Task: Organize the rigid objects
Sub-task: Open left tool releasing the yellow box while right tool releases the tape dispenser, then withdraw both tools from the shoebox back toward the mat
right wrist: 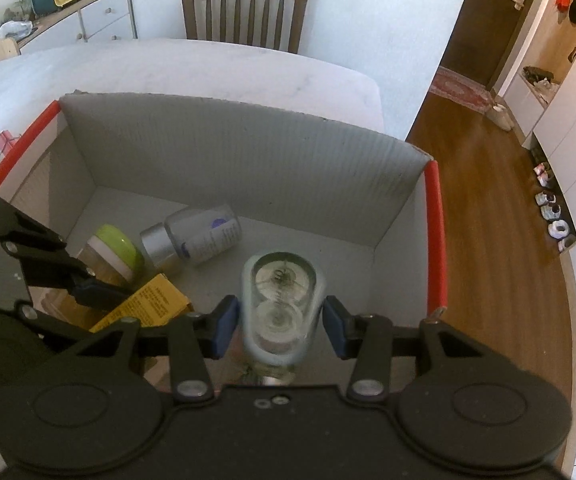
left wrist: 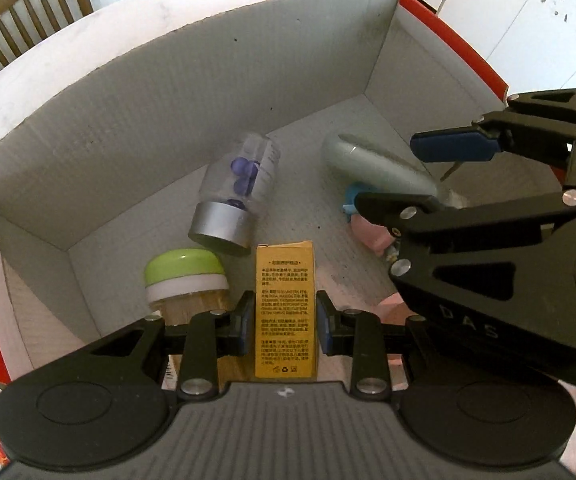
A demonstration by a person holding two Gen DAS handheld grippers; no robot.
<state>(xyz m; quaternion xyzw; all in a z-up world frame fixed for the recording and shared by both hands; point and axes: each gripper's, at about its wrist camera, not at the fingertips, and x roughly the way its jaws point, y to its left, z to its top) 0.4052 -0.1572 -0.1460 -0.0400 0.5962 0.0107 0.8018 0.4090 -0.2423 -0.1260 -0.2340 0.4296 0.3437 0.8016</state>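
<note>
A grey cardboard box (left wrist: pixel 168 112) with red edges holds several objects. My left gripper (left wrist: pixel 286 322) is shut on a yellow carton (left wrist: pixel 286 300) and holds it inside the box. My right gripper (right wrist: pixel 282 320) is shut on a pale blue-green clear bottle (right wrist: pixel 282 300), seen end-on; the bottle also shows in the left wrist view (left wrist: pixel 379 168). On the box floor lie a clear jar with a silver cap and purple capsules (left wrist: pixel 234 196) and a jar with a green lid (left wrist: pixel 186 276). A pink and blue item (left wrist: pixel 371 236) lies under the right gripper.
The box (right wrist: pixel 228 140) sits on a white table (right wrist: pixel 188 68) near its right edge. A wooden chair (right wrist: pixel 244 12) stands at the far side. Wood floor (right wrist: pixel 487 200) lies to the right.
</note>
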